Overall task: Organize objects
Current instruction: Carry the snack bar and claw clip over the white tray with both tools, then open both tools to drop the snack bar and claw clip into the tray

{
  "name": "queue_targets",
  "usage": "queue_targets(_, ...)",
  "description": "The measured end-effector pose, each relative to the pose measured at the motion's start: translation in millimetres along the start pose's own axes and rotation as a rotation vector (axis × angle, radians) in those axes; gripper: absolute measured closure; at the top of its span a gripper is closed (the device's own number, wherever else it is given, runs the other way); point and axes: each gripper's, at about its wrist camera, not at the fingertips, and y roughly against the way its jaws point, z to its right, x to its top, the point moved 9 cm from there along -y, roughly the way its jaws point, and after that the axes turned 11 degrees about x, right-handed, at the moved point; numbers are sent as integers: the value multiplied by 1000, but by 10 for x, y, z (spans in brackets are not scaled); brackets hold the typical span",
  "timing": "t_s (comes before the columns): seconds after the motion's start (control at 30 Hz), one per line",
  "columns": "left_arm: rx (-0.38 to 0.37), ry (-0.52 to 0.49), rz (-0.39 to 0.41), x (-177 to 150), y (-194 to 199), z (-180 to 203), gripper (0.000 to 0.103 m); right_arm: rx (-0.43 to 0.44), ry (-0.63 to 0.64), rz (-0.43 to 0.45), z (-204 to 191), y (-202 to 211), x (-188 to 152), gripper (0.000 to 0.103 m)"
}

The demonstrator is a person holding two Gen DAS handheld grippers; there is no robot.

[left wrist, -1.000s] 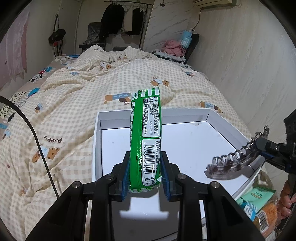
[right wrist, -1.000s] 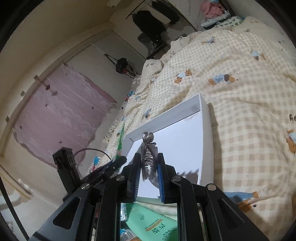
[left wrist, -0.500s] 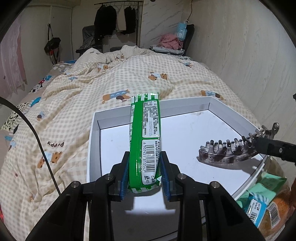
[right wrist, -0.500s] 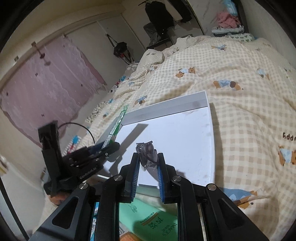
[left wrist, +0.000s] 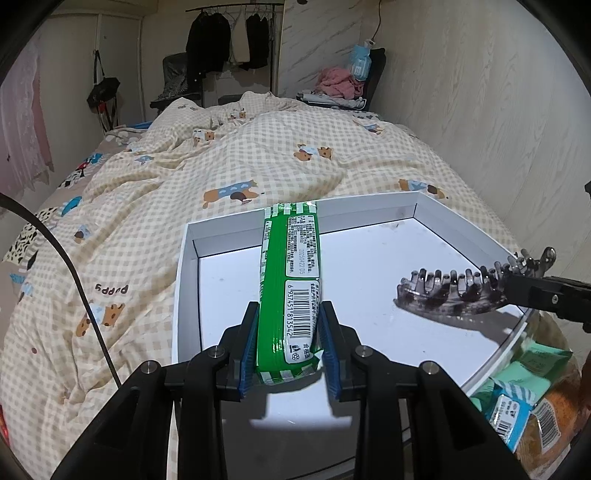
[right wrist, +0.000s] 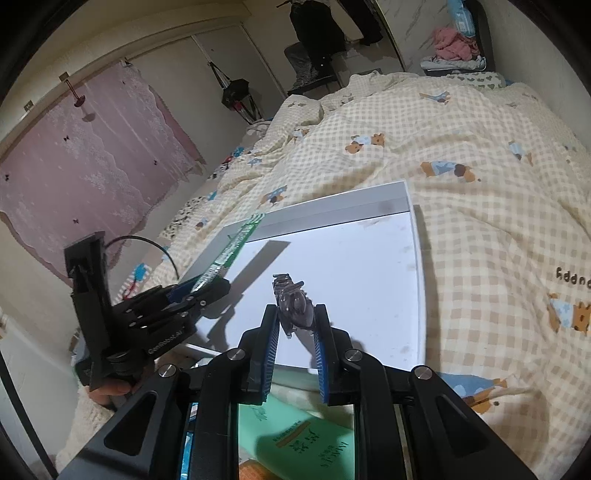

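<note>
Over the white tray (left wrist: 186, 291) on the bed, left gripper (left wrist: 288, 345) clamps a green snack pack (left wrist: 291, 280) and right gripper (right wrist: 294, 332) pinches a dark hair claw clip (left wrist: 450, 291), both apparently poised for placing inside.

A bed (left wrist: 258, 166) fills most of the room, covered by a rumpled cream checked quilt (right wrist: 480, 184) printed with little bears. Beyond its far end, dark clothes (left wrist: 207, 40) hang from a rail (left wrist: 236, 5). A heap of pink cloth (left wrist: 338, 83) lies on a dark chair (left wrist: 378, 74) by the pale wall. A black umbrella (left wrist: 103, 88) hangs at the left, and a pink lace curtain (right wrist: 85, 155) covers that side. A black cable (left wrist: 74, 277) curves over the quilt.
</note>
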Motion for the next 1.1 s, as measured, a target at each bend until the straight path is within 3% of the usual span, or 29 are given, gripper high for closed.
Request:
queue_targets(0.53,13,-22,19,19,36,40,70,-225,116,-62,31,-67,45,84)
queue_targets(0.8,7,-15,12,2,15,22,69,-296,160,-142,79,-265,59,84)
queue_targets(1.1,5,-7,3,-8,3,5,66,-299,176,-151,86,-260,35,84)
